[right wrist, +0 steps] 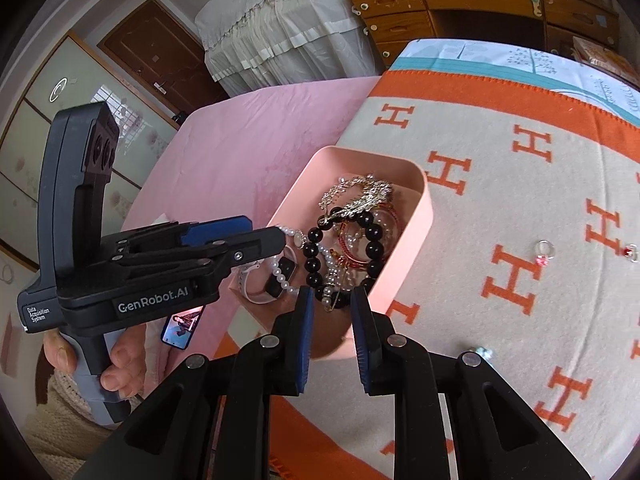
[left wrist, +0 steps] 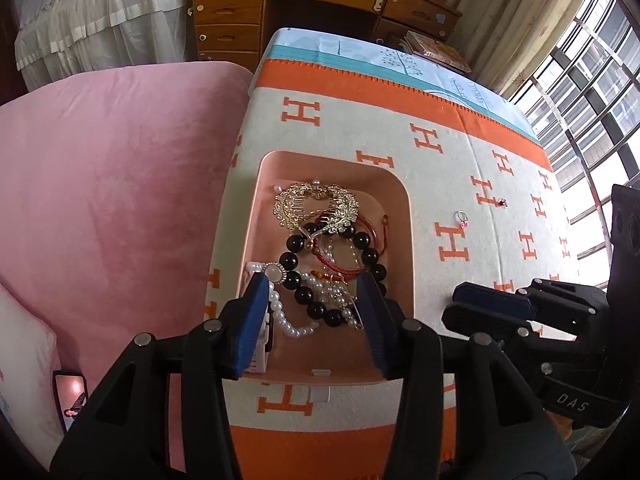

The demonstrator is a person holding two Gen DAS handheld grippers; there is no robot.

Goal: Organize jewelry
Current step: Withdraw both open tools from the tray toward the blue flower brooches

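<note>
Open claws over crowded pink box.
Left claw wide, right claw narrower, both holding nothing; glossy black beads, bare blanket alongside.

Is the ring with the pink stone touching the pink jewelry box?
Apart. The right wrist view shows the ring with the pink stone lying on the H-patterned blanket, bare blanket separating it from the pink jewelry box; the left wrist view agrees.

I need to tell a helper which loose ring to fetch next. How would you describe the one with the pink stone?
On the orange-and-cream H-patterned blanket, look right of the pink tray. The ring lies there, a silver band with a pink stone; its neighbour farther right has a red stone.
</note>
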